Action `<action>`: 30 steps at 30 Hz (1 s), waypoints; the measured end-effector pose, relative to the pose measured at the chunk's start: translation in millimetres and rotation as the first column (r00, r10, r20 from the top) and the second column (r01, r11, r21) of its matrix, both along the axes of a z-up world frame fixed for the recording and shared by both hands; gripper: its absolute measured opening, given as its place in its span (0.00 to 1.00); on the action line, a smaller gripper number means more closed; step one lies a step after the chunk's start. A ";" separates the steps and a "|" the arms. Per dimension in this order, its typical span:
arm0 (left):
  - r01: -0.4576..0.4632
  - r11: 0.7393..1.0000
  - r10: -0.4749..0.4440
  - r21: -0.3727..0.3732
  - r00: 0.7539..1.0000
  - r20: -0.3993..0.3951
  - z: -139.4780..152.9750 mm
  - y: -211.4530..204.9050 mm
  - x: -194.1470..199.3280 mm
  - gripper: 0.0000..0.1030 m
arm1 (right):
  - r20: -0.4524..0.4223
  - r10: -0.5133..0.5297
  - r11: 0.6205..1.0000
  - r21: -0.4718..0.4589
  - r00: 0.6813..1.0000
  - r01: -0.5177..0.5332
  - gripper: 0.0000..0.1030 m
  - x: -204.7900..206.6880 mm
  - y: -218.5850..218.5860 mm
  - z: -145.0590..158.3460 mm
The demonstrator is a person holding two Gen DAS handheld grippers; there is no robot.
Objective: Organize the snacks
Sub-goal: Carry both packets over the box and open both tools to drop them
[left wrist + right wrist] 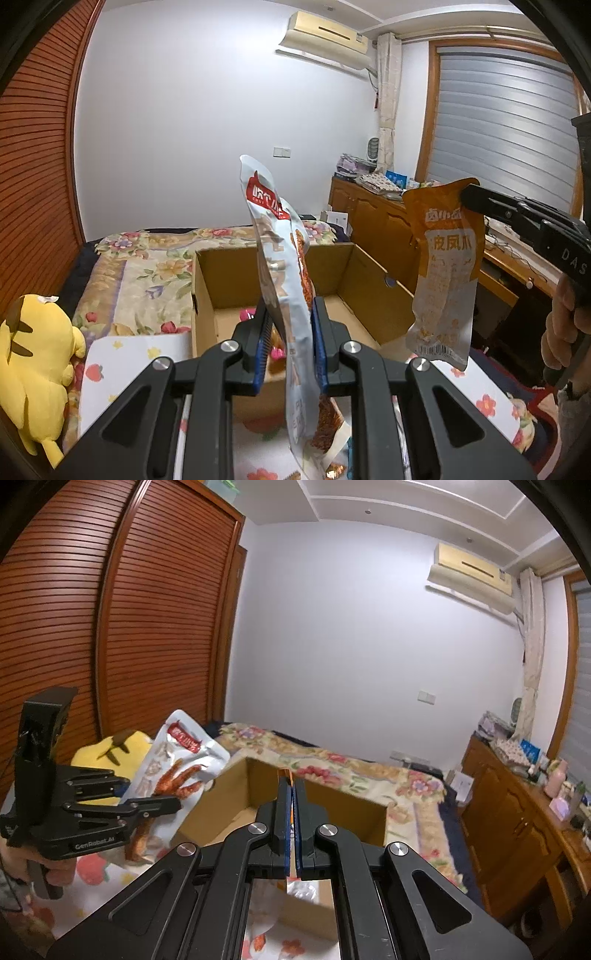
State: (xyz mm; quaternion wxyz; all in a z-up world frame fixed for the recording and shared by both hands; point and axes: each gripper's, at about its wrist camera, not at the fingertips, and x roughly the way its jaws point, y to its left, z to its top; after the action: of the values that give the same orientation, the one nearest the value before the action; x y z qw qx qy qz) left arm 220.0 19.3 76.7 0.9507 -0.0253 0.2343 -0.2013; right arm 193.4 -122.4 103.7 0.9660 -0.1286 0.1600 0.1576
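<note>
A person is holding two snack packets above an open cardboard box (275, 258) sitting on a floral-covered bed (147, 266), a yellow plush toy (37, 354) lying at the bed's left edge. On the left, the left gripper (288, 328) is clamping its blue pads tight on the lower half of a pale blue-and-white packet (280, 258), which is standing nearly upright over the box's near wall. To the right, the right gripper (467, 197) is pinching shut on the top corner of an orange packet (447, 273), which is hanging free near the box's right wall. A few small snacks are already lying on the box floor. Judging by the pose, each packet is best carried fully over the opening and lowered close to the floor before release, one at a time, so the dangling orange one is not catching the cardboard rim.
</note>
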 end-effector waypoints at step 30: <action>-0.083 0.995 0.087 0.055 0.994 -0.068 -41.1 -12.8 72.7 0.22 | -0.031 -0.196 0.980 -0.051 0.980 0.194 0.00 95.8 -0.9 -57.7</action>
State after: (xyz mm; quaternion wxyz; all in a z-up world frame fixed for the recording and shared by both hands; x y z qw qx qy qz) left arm 292.6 6.5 35.6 0.9500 -0.0174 0.2716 -0.1533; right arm 289.2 -123.3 46.0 0.9704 -0.1325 0.1926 0.0607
